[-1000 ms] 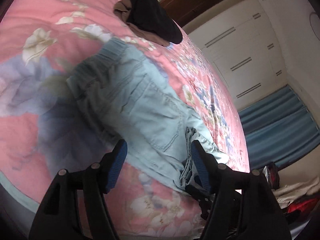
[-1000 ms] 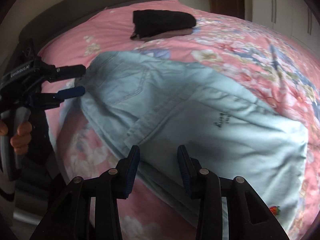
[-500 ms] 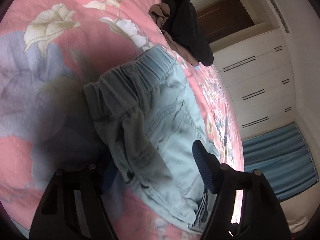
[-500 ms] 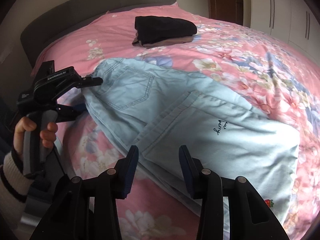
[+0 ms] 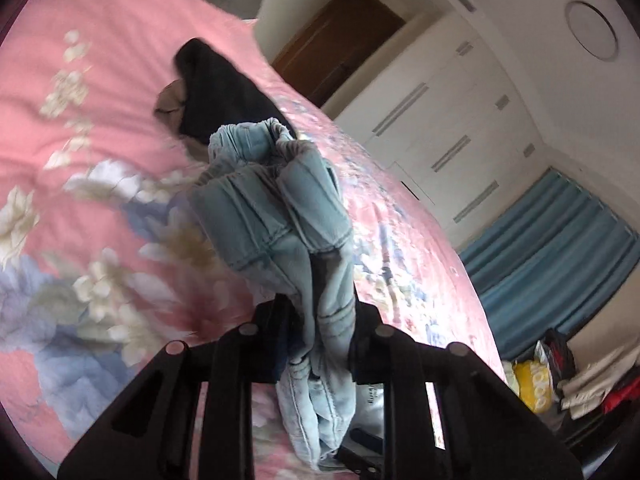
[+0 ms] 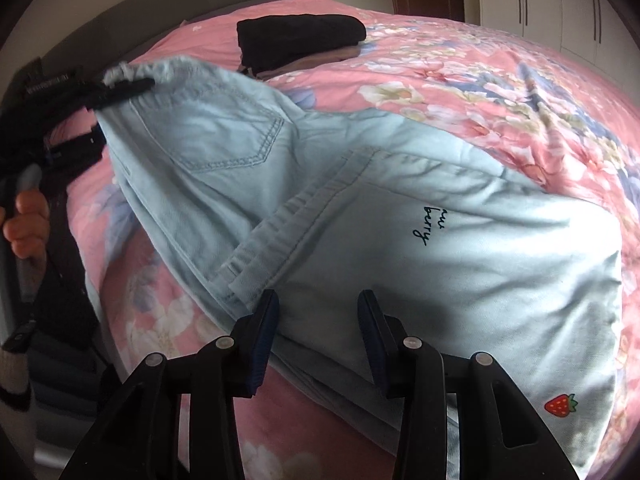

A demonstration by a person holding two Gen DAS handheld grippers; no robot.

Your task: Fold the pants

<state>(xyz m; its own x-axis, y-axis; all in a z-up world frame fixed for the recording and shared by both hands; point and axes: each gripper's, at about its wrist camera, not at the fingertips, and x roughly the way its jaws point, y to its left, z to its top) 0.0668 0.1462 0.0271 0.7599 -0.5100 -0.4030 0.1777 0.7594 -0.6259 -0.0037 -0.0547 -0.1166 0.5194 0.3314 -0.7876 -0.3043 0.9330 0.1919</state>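
Pale blue denim pants [image 6: 360,216] lie spread across the pink floral bedspread [image 6: 500,92], their waistband end lifted off it. That bunched waistband is clamped in the left gripper [image 5: 320,344]. The right gripper [image 6: 318,340] hangs over the folded leg edge, its jaws parted and holding nothing. A folded black garment [image 6: 300,36] sits further up the bed.

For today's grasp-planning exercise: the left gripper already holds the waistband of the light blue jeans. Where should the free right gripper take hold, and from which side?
Grip the folded leg hem of the jeans, coming in low from the near edge. The right gripper is open just before that layered edge, which offers a firm rim to pinch.
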